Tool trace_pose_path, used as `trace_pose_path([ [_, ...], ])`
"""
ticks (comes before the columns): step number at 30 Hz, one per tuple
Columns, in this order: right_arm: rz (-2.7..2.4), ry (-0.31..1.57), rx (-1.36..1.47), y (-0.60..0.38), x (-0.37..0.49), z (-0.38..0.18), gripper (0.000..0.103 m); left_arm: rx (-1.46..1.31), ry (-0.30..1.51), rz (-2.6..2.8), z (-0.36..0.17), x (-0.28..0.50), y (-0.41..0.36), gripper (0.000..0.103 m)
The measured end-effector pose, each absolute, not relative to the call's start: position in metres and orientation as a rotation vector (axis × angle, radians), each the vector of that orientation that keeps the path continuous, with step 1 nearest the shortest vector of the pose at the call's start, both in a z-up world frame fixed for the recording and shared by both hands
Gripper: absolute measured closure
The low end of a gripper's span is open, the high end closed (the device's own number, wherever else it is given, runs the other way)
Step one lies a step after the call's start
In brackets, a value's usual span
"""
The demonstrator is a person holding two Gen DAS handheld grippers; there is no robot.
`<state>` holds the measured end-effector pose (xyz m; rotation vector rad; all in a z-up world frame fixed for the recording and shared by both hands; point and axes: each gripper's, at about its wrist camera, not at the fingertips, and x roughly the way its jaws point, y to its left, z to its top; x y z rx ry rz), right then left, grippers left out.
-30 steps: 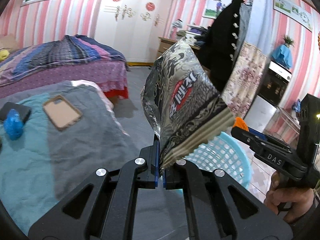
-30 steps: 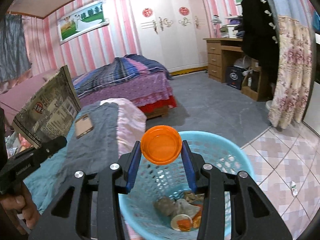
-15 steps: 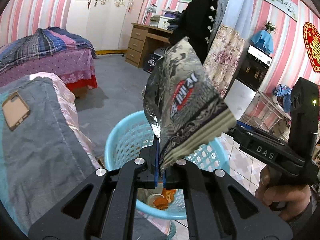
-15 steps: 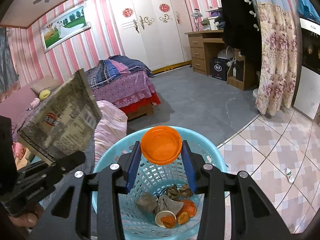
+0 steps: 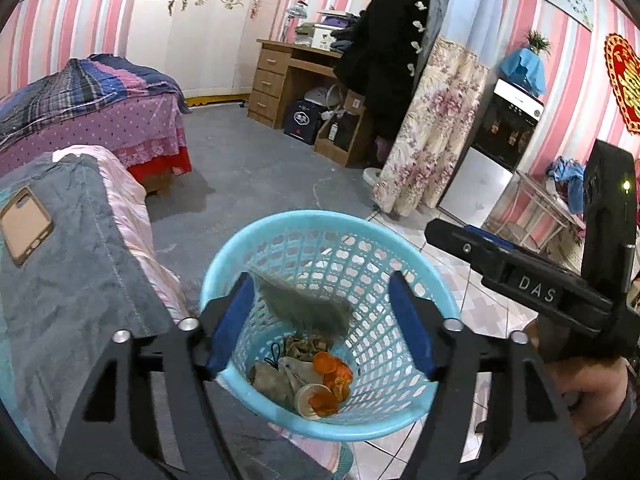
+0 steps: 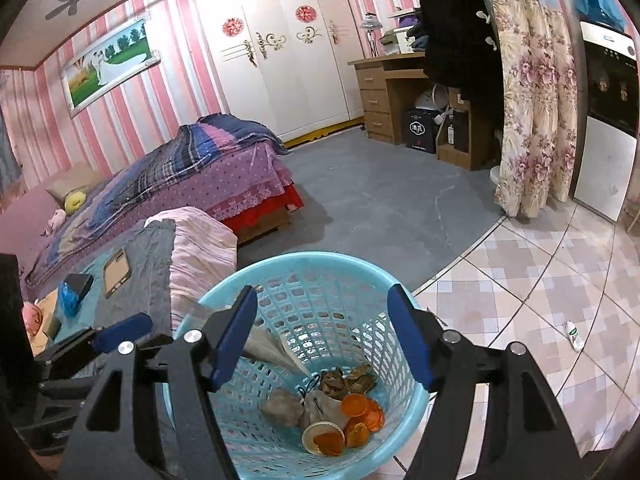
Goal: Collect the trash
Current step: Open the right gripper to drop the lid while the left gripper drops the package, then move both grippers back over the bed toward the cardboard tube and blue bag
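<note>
Both pairs of jaws are seen spread wide with nothing between them: the left gripper (image 5: 320, 320) and the right gripper (image 6: 322, 332) are each held over the basket (image 5: 224, 272) at the lower centre of their frames.

At the left of the left-wrist frame a phone (image 5: 25, 224) is seen lying on a grey blanket (image 5: 80, 264); in the right-wrist view a blue wad (image 6: 68, 300) and a dark box (image 6: 79, 282) lie just beside it, and whether these count as trash cannot be told. At the centre, a grey wrapper (image 5: 304, 306) is caught blurred inside the basket, above the pile, apparently mid-fall. Beneath it, on the basket floor, orange lids (image 6: 360, 412), crumpled wrappers (image 6: 280, 404) and a small round cup (image 6: 322, 436) are gathered. At the far right of the right-wrist frame a small white bottle (image 6: 573, 335) lies on the tiles (image 6: 520, 280), well apart from the basket.

The task is judged to be well along: several pieces are already binned and both grippers are freed. The bottle on the floor, and perhaps the items on the bed, may be left to collect.

"DAS" can be read on the right gripper's body at the right of the left-wrist frame. A label on the dark carton (image 6: 420, 134) under the desk is too small to be read.
</note>
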<state>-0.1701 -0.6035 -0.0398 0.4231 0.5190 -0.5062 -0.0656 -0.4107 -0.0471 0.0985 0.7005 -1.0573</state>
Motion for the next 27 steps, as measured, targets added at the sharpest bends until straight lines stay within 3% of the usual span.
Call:
trace_pose_path([
  [3,-0.505,0.518,0.420,-0.602,-0.169,-0.040,0.036,0.082,0.689,-1.032,-0.042,-0.061,-0.400,0.023],
  [15,-0.407,0.503,0.406,-0.569,-0.152,-0.027,0.034,0.046,0.601,-0.811,-0.015,-0.036,-0.316,0.017],
  [27,-0.246,0.489,0.318,-0.484,-0.110,-0.009,0.020,0.029,0.546,-0.535,0.000,-0.002,-0.194,0.012],
])
